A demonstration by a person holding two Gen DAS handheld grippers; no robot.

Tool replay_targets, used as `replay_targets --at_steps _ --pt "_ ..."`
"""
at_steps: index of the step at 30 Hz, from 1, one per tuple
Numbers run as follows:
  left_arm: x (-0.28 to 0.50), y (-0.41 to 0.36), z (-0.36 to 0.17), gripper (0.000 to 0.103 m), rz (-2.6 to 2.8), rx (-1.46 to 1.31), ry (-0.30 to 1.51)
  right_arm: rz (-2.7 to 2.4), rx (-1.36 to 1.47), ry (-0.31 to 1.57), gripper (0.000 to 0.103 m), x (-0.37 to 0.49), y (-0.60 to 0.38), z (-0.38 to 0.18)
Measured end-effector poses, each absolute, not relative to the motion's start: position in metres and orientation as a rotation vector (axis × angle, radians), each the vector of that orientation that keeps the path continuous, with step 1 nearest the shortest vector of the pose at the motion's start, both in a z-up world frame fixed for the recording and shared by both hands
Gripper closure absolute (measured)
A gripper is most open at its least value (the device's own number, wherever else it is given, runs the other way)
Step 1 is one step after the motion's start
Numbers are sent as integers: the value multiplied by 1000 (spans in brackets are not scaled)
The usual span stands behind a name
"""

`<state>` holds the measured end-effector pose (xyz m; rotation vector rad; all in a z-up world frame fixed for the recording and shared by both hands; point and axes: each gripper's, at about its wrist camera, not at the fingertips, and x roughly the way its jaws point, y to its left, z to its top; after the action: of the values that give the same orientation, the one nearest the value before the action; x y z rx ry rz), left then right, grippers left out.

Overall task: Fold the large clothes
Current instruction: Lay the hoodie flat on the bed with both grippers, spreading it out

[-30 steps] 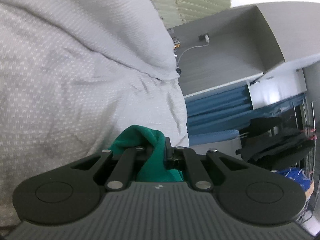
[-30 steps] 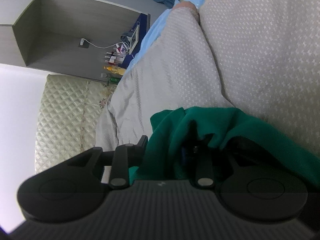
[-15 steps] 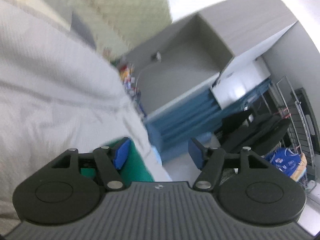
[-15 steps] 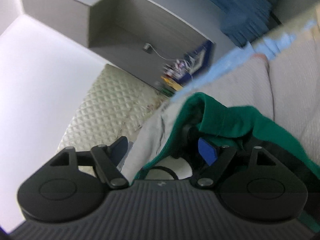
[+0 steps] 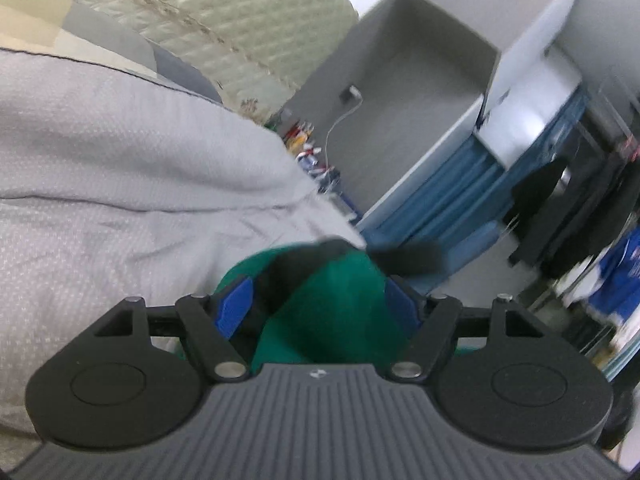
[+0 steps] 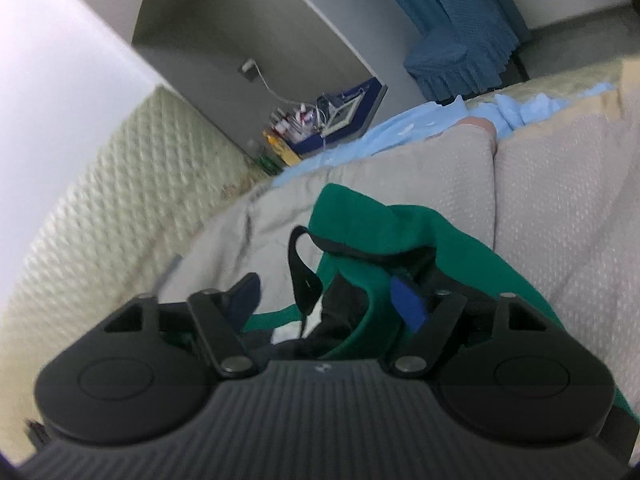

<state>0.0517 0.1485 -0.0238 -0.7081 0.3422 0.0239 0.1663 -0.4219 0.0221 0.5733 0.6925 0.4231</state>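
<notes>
the green garment [image 6: 400, 236] is seen bunched on the grey bedspread [image 6: 540, 200], near its edge toward the quilted headboard [image 6: 100, 184]. it is judged soft, light and floppy, best taken at the black-trimmed hem or collar. the left gripper [image 5: 320, 300] has just been opening, the right gripper [image 6: 328, 292] closing a little; both stand open with cloth loose between the jaws, not pinched. open bedspread [image 5: 120, 168] is left beyond for spreading.
</notes>
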Motion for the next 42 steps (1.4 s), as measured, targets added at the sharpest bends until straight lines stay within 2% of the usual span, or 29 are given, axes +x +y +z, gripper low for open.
replay_targets --at_steps 3,6,8,10,13,22,29,34,37,42 --pt "66 141 -33 26 28 -683 389 392 458 706 43 170 -404 19" --pt "76 134 -40 26 11 -660 404 355 367 716 61 173 -393 13" --pt "81 130 -43 26 11 -638 418 333 327 719 77 175 -389 10" --pt "85 128 -46 26 19 -629 434 329 315 719 87 177 -389 9" --pt "87 127 -48 26 23 -619 449 338 330 703 96 185 -386 17" --pt "84 119 -44 26 60 -559 426 254 233 543 97 243 -372 83" --pt "89 117 -44 26 92 -502 448 139 174 700 97 296 -371 21" --pt "105 115 -56 26 108 -464 570 147 117 738 97 296 -367 -27" --pt "113 109 -66 26 114 -409 632 162 84 726 96 293 -362 -32" --pt "113 105 -69 26 126 -368 632 199 131 725 92 291 -365 -23"
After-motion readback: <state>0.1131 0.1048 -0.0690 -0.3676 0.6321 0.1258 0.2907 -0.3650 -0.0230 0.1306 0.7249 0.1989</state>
